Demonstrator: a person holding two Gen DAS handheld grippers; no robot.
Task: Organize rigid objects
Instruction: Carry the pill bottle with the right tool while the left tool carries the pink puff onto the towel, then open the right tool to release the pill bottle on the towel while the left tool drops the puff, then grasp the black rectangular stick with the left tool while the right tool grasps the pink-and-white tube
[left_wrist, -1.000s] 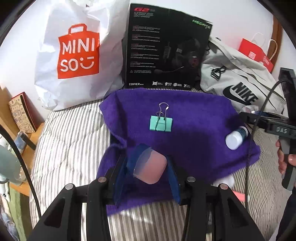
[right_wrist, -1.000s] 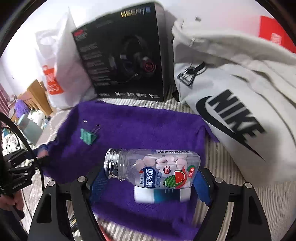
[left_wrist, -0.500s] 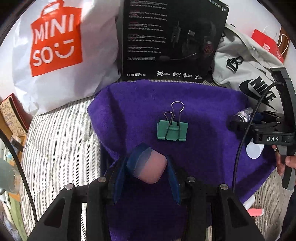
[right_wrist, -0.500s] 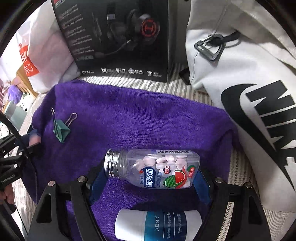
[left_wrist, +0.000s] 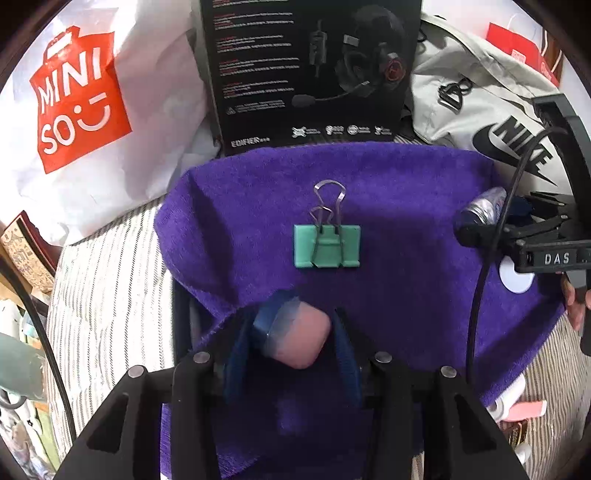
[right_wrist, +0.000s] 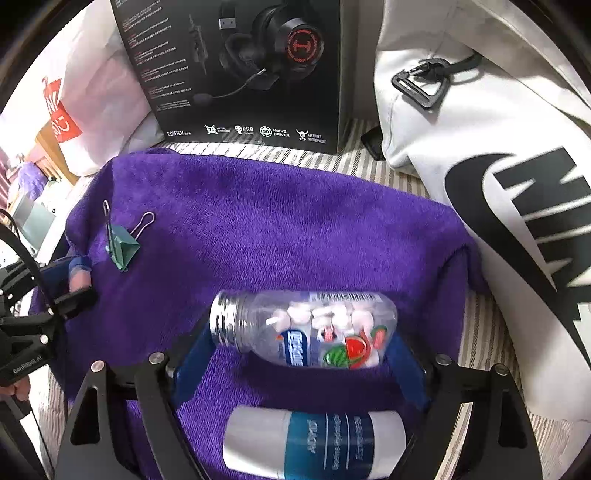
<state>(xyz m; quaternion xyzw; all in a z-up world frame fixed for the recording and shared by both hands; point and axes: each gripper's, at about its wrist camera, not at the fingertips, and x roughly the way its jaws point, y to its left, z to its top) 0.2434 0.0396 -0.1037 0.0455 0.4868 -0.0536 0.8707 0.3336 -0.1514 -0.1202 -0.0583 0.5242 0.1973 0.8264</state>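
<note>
My blue-padded jaws sit over a purple towel (left_wrist: 406, 192); the binder clip (left_wrist: 327, 245) is green, the bedsheet (left_wrist: 110, 277) grey-and-white striped, the headset box (left_wrist: 310, 70) black.

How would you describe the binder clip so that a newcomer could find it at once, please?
Start at the purple towel spread in front of the black headset box. Near the towel's middle lies the binder clip, alone. It is the only mint-green thing there, with two silver wire handles.
</note>
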